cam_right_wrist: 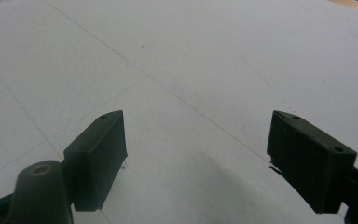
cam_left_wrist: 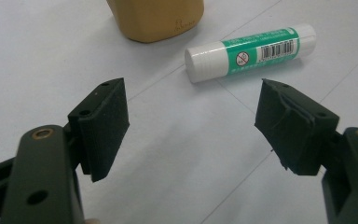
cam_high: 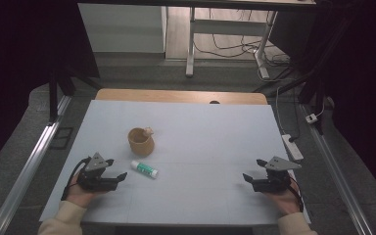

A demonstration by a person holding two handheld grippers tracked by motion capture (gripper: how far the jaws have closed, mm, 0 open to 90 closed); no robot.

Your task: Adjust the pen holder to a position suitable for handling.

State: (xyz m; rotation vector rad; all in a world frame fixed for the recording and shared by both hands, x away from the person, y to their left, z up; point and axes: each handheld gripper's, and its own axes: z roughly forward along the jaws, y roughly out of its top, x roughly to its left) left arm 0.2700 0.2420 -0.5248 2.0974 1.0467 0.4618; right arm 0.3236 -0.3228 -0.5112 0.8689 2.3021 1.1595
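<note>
Left gripper [cam_left_wrist: 191,126]: jaws spread wide, nothing between them, pads hovering low over the white table sheet [cam_left_wrist: 177,186]. Glue stick [cam_left_wrist: 250,51] lies just ahead of the gap, flat on its side — white cap end pointing toward the jaws' centreline, green label with barcode facing up. It sits slightly off to the right-hand jaw's side in the left gripper view, not touched.

From the high view the left gripper [cam_high: 113,169] is just beside the glue stick [cam_high: 144,169], which lies on the sheet in front of the tan cup [cam_high: 140,142], near it but apart.

Step, as I read it: approach to pick the stick, pre-grasp. Next move looks like a short push forward plus a small turn so the jaws straddle the barrel across its width, then close. It's a smooth round tube, so it'll likely roll if only one pad hits first — needs a centred squeeze near mid-label, not at the cap.

Cup is close behind; overshoot could nudge it. Something small and pale sits at its rim, can't tell what.

Right gripper [cam_right_wrist: 196,154]: jaws also wide, empty, over bare sheet. In the high view it [cam_high: 255,170] is well apart from the stick, idle on the far right side.
</note>
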